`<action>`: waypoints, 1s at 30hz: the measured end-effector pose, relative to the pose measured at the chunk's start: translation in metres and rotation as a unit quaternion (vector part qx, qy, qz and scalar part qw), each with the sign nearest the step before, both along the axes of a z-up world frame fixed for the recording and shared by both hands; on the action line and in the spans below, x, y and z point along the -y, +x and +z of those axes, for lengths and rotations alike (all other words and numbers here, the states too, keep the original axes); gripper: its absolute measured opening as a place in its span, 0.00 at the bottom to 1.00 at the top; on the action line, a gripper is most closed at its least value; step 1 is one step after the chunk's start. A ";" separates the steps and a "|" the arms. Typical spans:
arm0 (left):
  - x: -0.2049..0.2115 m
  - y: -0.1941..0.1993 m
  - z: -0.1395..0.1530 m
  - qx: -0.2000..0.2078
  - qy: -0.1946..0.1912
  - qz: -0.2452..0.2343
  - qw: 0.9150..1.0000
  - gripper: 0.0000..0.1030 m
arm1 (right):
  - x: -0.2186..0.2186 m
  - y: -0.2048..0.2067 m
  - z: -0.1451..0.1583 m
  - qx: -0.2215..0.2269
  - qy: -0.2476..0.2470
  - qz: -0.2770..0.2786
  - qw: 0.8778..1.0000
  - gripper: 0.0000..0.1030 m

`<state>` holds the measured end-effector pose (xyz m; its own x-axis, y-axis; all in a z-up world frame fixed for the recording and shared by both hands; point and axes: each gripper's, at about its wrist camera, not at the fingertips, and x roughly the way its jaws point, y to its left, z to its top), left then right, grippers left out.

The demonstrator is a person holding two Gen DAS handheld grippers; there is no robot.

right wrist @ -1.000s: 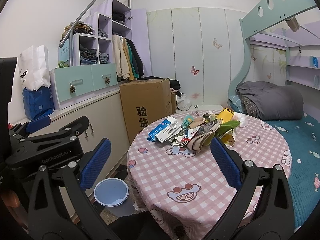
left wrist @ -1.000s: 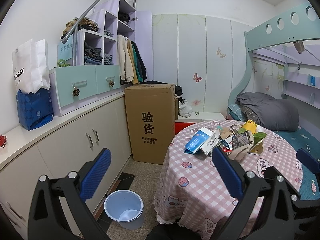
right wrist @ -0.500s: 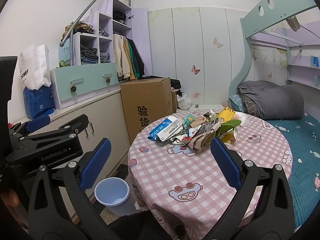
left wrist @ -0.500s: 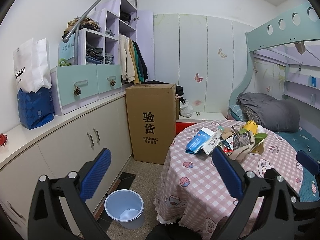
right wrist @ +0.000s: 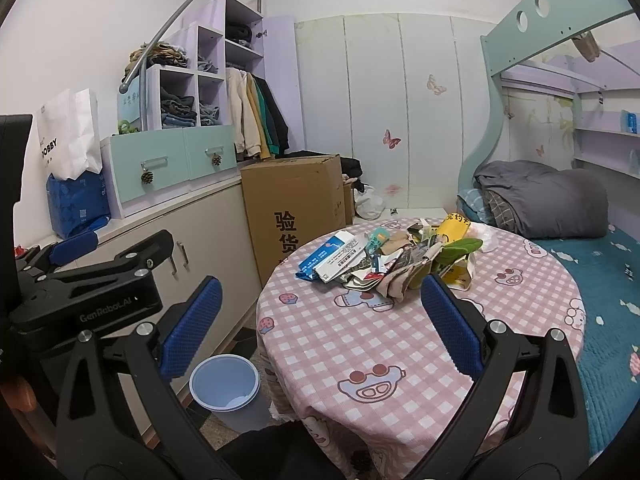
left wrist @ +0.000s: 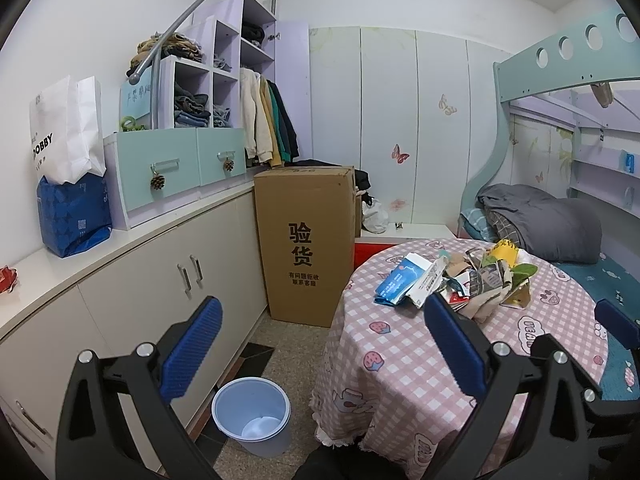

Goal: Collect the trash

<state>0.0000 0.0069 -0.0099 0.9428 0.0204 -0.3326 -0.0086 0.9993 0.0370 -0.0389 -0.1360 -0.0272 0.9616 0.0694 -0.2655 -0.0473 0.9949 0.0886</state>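
Observation:
A pile of trash (right wrist: pixel 394 262), with a blue-and-white carton, torn paper, wrappers and a yellow packet, lies on the far half of a round table with a pink checked cloth (right wrist: pixel 380 344). The pile also shows in the left wrist view (left wrist: pixel 452 282). A pale blue bin (left wrist: pixel 251 414) stands on the floor left of the table; it also shows in the right wrist view (right wrist: pixel 224 384). My left gripper (left wrist: pixel 320 352) is open and empty, held above the floor and table edge. My right gripper (right wrist: pixel 316 320) is open and empty, above the table's near side, short of the pile.
A tall cardboard box (left wrist: pixel 306 248) stands behind the bin beside a long white cabinet (left wrist: pixel 132 280). A bunk bed (right wrist: pixel 560 208) with a grey duvet runs along the right. The left gripper body (right wrist: pixel 92 284) shows at the left of the right wrist view.
Both views have shifted very slightly; the grippers stay open and empty and nothing on the table has moved.

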 end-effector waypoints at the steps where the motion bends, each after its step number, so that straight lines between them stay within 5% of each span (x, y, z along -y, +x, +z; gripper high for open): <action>1: 0.000 0.000 0.000 0.000 0.000 0.000 1.000 0.96 | 0.000 -0.001 0.001 0.000 0.000 0.000 1.000 0.94; 17: -0.001 0.001 0.008 -0.002 0.000 0.005 1.000 0.96 | 0.003 0.003 0.011 0.002 -0.007 -0.001 1.000 0.94; 30: 0.027 0.061 -0.031 -0.042 0.027 -0.025 0.998 0.96 | 0.038 0.058 -0.026 -0.060 0.020 -0.028 0.998 0.94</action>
<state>0.0605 -0.0199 -0.0405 0.9121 -0.0062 -0.4100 0.0466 0.9950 0.0887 0.0186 -0.1744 -0.0531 0.9260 0.0298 -0.3762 0.0208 0.9913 0.1298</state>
